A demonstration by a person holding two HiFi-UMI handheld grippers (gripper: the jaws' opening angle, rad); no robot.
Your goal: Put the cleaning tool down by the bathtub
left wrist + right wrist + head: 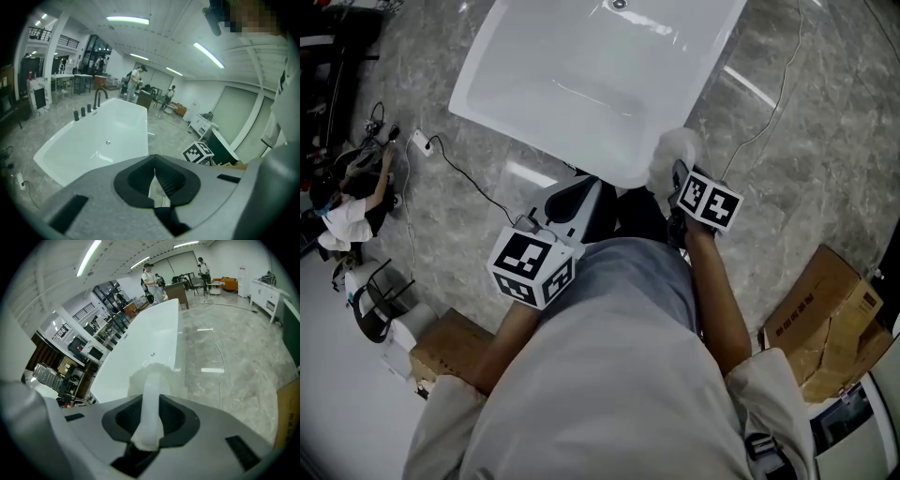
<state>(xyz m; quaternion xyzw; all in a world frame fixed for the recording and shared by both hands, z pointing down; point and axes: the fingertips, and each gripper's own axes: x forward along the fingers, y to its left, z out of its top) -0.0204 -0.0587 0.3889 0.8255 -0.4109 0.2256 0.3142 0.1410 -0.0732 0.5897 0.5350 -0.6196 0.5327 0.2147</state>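
While the right gripper (151, 399) clamps the white cleaning tool (150, 380) at lower centre, near the bathtub (140, 343), the left gripper (154, 171) sits closed, empty.

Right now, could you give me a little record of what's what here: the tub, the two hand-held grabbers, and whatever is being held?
Setting: white bathtub on a grey marble floor
Right gripper: fingers closed on the tool's white handle
Cleaning tool: fluffy white head, beside the tub's near end
Left gripper: shut, nothing between its tips
Nearby: cardboard box; white cable lying on the floor
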